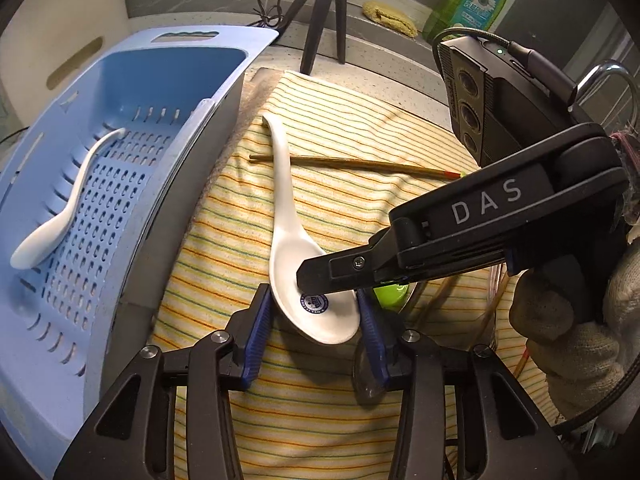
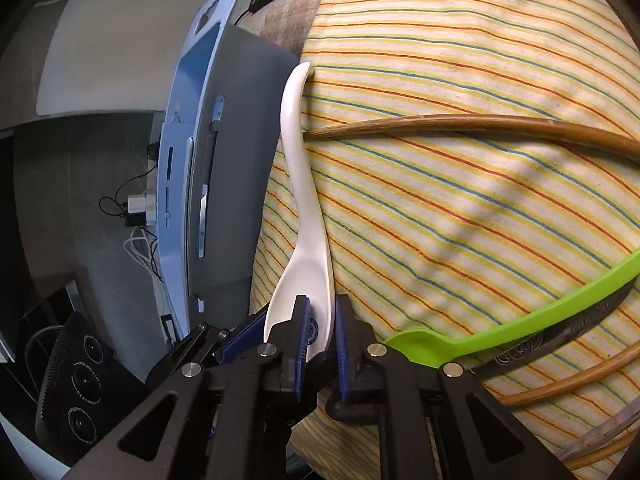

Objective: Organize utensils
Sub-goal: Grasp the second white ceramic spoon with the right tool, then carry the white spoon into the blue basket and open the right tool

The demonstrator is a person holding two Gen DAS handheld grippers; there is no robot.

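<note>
- The right gripper [image 2: 322,324] has its jaws nearly closed, pinching the rim of the white spoon's [image 1: 308,280] bowl, one pad inside the bowl and one outside
- The left gripper [image 1: 314,320] has its jaws partly open and straddling the same bowl; I cannot tell whether its pads press on it
- The spoon lies on the striped cloth [image 1: 360,128], its handle crossing a chopstick [image 1: 360,166], beside the blue basket [image 1: 132,184], where another white spoon [image 1: 64,216] already sits
- The step in hand looks like picking up this spoon
- Next likely calls for one firm grip, a lift clear of the chopstick, then a carry over the basket wall
</note>
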